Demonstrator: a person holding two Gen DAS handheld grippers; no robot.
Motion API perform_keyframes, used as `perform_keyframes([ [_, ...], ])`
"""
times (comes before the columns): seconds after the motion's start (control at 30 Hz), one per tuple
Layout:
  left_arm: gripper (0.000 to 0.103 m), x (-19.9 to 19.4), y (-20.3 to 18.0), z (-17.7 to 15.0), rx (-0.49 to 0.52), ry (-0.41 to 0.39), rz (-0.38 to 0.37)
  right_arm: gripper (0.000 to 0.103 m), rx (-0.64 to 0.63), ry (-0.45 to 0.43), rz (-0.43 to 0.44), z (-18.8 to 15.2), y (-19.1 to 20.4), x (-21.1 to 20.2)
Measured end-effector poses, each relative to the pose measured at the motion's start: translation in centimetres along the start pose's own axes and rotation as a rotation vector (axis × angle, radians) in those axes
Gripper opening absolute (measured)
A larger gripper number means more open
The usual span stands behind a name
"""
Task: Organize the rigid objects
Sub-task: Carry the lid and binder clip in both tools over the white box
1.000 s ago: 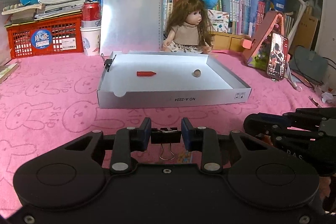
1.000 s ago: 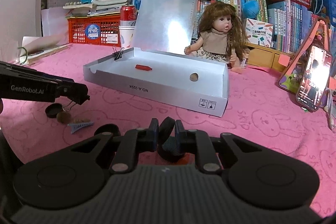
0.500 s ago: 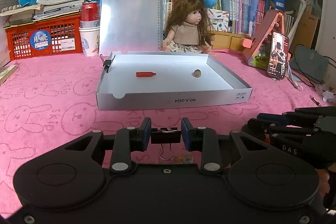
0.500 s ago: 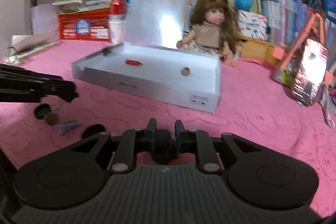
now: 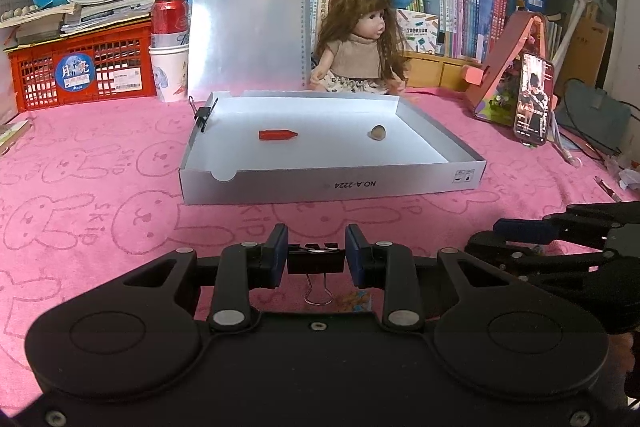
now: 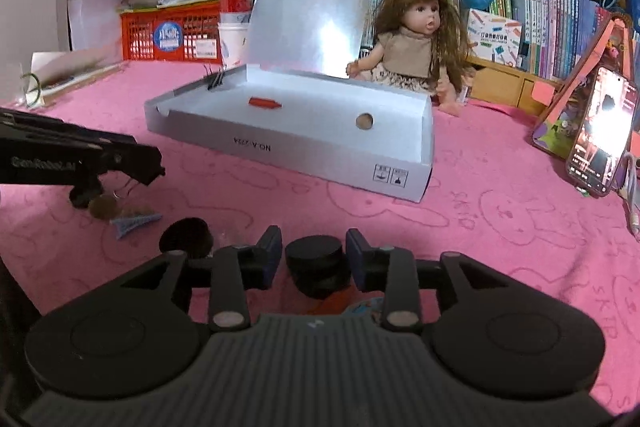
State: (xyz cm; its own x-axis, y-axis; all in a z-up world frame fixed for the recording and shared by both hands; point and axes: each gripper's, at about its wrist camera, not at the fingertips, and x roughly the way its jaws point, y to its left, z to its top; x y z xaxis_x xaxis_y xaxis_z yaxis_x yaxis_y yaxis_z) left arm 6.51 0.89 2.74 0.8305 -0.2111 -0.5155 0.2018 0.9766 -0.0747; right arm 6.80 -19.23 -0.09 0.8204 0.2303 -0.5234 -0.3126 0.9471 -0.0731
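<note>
The left claw [image 5: 316, 257] is clenched on a black binder clip [image 5: 316, 261], its blue pads pressing both sides of the clip body while the wire handle hangs down toward the pink tabletop [image 5: 100, 195]. The right claw [image 6: 313, 259] has its fingers set on either side of a black round cap [image 6: 315, 264]; a thin gap shows on each side of the cap, so I cannot tell whether it is truly gripped or only bracketed (the cap looks stacked, though its lower part is blurred).

Ahead of both claws sits a shallow white box [image 5: 332, 183] with its lid propped upright behind it. Inside lie a red pen cap [image 5: 277, 135] toward the left and a small brown nut-like object [image 5: 378, 132] toward the right, well apart from each other. Another binder clip [image 5: 204, 113] is fastened to the box's left wall near the far corner.

In the right wrist view, the left claw reaches in from the left edge, and on the cloth near it are a blue hair clip [image 6: 134, 223], a second black round lid [image 6: 186, 238] and a small brown round piece [image 6: 103, 206]. A doll [image 5: 360, 47] sits behind the box, and a lit phone [image 5: 534, 99] leans on a stand to the right.
</note>
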Motion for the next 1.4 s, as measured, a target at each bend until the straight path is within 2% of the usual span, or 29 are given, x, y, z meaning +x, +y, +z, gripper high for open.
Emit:
perform_keyframes([
  [0.07, 0.029, 0.0, 0.0, 0.0, 0.002, -0.001, 0.0, 0.05, -0.005, 0.004, -0.003, 0.1, 0.1, 0.1],
  [0.1, 0.029, 0.0, 0.0, 0.0, 0.002, -0.001, 0.0, 0.039, -0.003, 0.002, -0.006, 0.0, 0.1, 0.1],
  [0.43, 0.029, -0.3, -0.2, 1.0, -0.001, -0.006, -0.012, 0.037, 0.028, -0.03, 0.0, 1.1, -0.4, -0.3],
  [0.83, 0.029, 1.1, 0.0, 5.8, 0.001, -0.046, -0.016, 0.037, 0.142, -0.074, -0.01, 5.9, -2.5, 1.3],
  [1.03, 0.029, 3.9, 0.6, 8.7, -0.026, -0.039, -0.019, 0.037, 0.201, -0.045, -0.007, 7.9, -3.8, 4.1],
  [1.4, 0.029, 12.1, 1.6, 10.9, -0.084, 0.088, 0.004, 0.037, 0.286, 0.043, -0.012, 10.1, -5.6, 10.5],
])
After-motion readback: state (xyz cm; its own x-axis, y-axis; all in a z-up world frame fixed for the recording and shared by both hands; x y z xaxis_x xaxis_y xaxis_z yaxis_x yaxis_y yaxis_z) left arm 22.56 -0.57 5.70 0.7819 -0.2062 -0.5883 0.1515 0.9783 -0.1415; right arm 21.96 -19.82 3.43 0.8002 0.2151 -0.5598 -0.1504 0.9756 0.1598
